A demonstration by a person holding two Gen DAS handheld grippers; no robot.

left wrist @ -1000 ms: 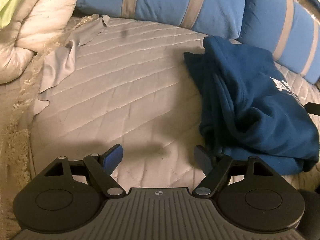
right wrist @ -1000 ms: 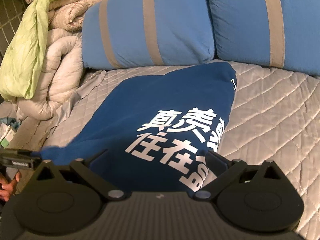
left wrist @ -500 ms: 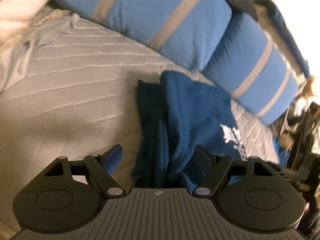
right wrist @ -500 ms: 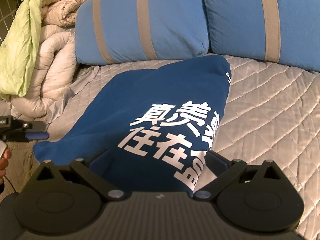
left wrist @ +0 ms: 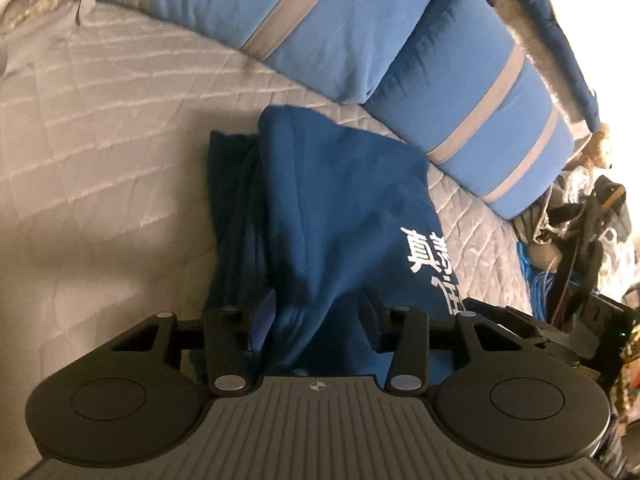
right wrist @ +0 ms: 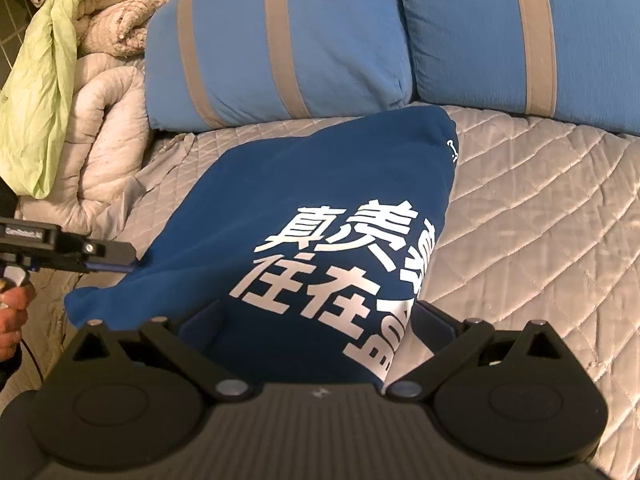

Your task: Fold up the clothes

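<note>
Left wrist view: the left gripper (left wrist: pixel 316 322) stands half-open, its jaws straddling a bunched edge of the navy shirt (left wrist: pixel 340 208), which lies on the quilted bedspread (left wrist: pixel 100 140) with the striped blue pillows (left wrist: pixel 304 28) at 12 o'clock. Right wrist view: the right gripper (right wrist: pixel 316 328) is spread wide around the shirt's printed near edge, cloth between its fingers, unpinched. A hand (right wrist: pixel 12 320) shows at 9 o'clock.

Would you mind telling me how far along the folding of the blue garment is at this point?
Done: the blue garment already lies doubled into a narrow, layered bundle on the quilted bed. In hand: the left gripper and the right gripper each straddle fabric at its near end, jaws apart, neither visibly clamped. Left: probably one more fold toward the blue pillows, then smoothing.
</note>
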